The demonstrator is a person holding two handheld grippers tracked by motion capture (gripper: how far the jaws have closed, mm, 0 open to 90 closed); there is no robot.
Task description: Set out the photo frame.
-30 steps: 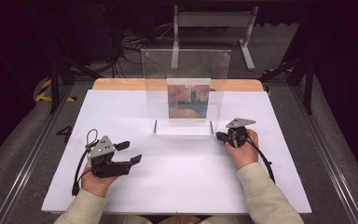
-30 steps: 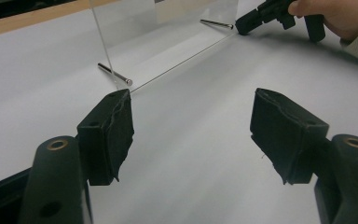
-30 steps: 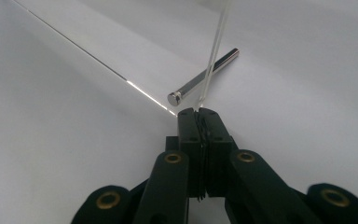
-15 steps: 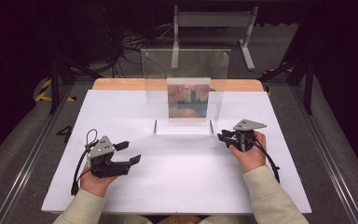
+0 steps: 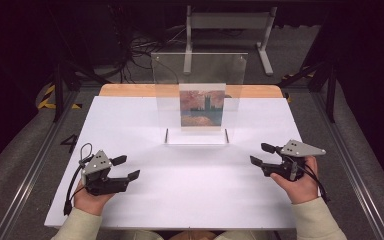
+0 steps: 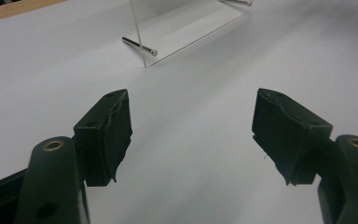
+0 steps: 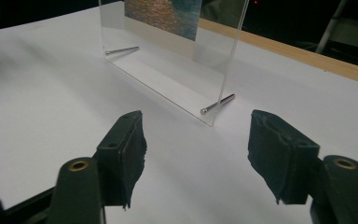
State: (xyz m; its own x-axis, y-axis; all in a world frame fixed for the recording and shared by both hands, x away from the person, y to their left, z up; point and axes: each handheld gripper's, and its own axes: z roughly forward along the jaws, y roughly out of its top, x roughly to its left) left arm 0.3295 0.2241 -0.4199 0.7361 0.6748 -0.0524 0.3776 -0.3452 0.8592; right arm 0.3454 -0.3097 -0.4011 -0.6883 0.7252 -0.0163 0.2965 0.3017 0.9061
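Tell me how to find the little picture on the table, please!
Look at the white table and go to its far middle, where a see-through plastic frame stands upright on two thin metal pins. The picture sits inside the frame. It is the one colourful thing there, with an orange sky and dark bluish towers.

- The clear acrylic picture frame (image 5: 198, 100) stands upright on the white rectangular table (image 5: 180, 190), ahead of both pairs of jaws.
- It lies between the left gripper (image 5: 126, 168) and right gripper (image 5: 261, 154), farther back.
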